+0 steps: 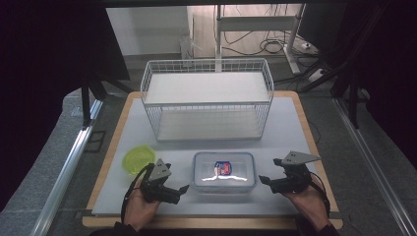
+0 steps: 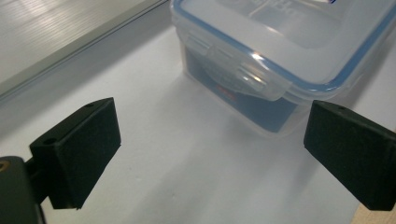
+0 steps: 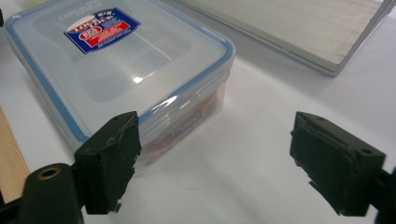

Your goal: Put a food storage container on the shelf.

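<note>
At the tabletop's [image 1: 295, 128] near edge, a lidded box [image 1: 224, 170] is flanked, long axis crosswise, by the left hand-held gripper [image 1: 183, 190] and right hand-held gripper [image 1: 263, 180], both wide open, empty, equally near.

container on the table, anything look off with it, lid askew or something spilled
Nothing stands out. The clear container sits flat on the white mat, its blue-sealed lid on square and the side latch folded down. No spill shows around it. The left gripper and right gripper are open, one on either side of it.
</note>
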